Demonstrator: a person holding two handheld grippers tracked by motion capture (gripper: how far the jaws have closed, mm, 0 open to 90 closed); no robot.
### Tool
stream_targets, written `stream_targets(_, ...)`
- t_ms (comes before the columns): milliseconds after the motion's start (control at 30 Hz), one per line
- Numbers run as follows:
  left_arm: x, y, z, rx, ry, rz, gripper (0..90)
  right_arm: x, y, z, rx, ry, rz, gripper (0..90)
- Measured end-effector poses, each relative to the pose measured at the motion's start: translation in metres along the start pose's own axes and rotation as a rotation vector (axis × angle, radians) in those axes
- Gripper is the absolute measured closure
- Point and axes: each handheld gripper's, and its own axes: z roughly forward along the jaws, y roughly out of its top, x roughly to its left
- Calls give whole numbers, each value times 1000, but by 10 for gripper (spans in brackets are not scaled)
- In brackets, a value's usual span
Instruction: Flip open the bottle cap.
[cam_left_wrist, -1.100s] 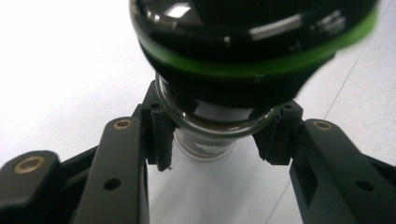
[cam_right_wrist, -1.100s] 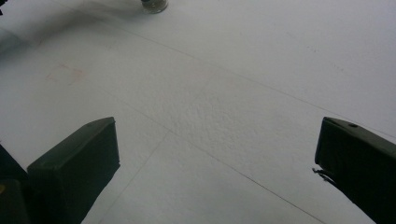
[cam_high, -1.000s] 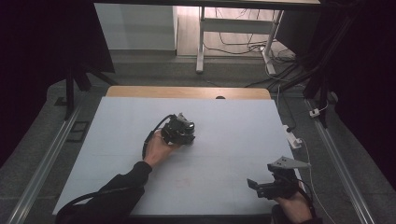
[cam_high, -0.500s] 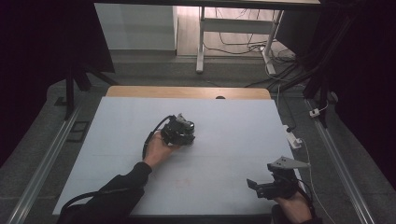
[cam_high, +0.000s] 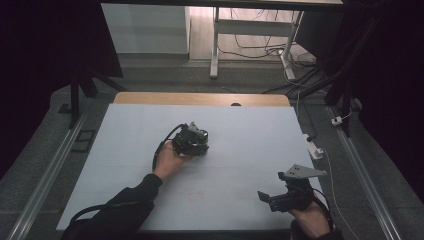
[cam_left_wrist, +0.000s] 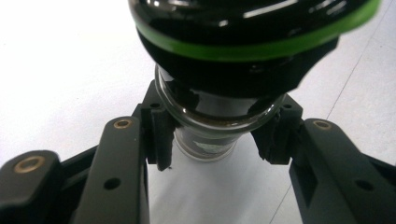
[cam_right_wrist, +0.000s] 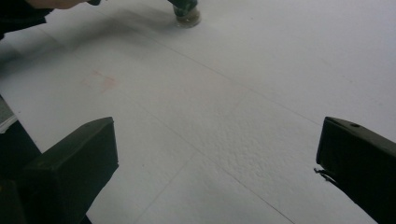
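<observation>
Left gripper (cam_high: 192, 142) had its jaws clamped round a glass jar (cam_left_wrist: 219, 121), probably steadying it on the surface (cam_high: 250, 135). Right gripper (cam_high: 280, 197) sat well apart, jaws wide open on nothing, likely just waiting.

A lab or recording room: a white-topped table (cam_high: 125, 150) ringed by dark curtains (cam_high: 45, 50), loose cables (cam_high: 260, 47) trailing over grey floor (cam_high: 165, 75).
</observation>
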Motion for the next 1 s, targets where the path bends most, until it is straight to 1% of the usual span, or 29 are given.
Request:
stream_targets(33, 0, 0, 0, 0, 0, 0, 537, 1, 1, 1, -2, 6, -1, 0)
stream_targets(67, 0, 0, 0, -1, 1, 1, 537, 2, 4, 3, -4, 15, -13, 0)
stream_targets(100, 0, 0, 0, -1, 1, 1, 537, 2, 4, 3, -4, 15, -13, 0)
stream_targets(133, 0, 0, 0, -2, 1, 1, 537, 5, 7, 6, -16, 25, -31, 0)
stream_targets(233, 0, -1, 0, -3, 0, 1, 537, 8, 12, 12, -23, 44, -49, 0)
stream_targets(367, 0, 0, 0, -2, 1, 2, 537, 11, 17, 18, -28, 59, -57, 0)
stream_targets(400, 0, -1, 0, -3, 2, 1, 537, 13, 21, 21, -30, 70, -60, 0)
stream_targets(467, -1, -1, 0, -3, 3, 1, 537, 16, 25, 24, -37, 76, -66, 0)
stream_targets(600, -1, -1, 0, -6, 5, 0, 537, 20, 30, 29, -35, 93, -66, 0)
stream_targets(633, -1, -1, 0, -7, 5, -1, 537, 23, 34, 32, -35, 98, -77, 0)
stream_targets(700, -1, -1, 0, -10, 6, -2, 537, 25, 36, 34, -38, 101, -81, 0)
stream_targets(733, -1, -1, 1, -11, 7, -2, 537, 27, 40, 38, -34, 111, -88, 0)
stream_targets(833, -1, -1, 1, -10, 8, -2, 537, 29, 43, 42, -31, 118, -91, 0)
stream_targets(933, -1, -2, 1, -12, 10, 1, 537, 31, 49, 52, -23, 128, -82, 0)
stream_targets(1000, -2, -2, 1, -14, 11, 2, 537, 33, 52, 57, -14, 115, -97, 0)
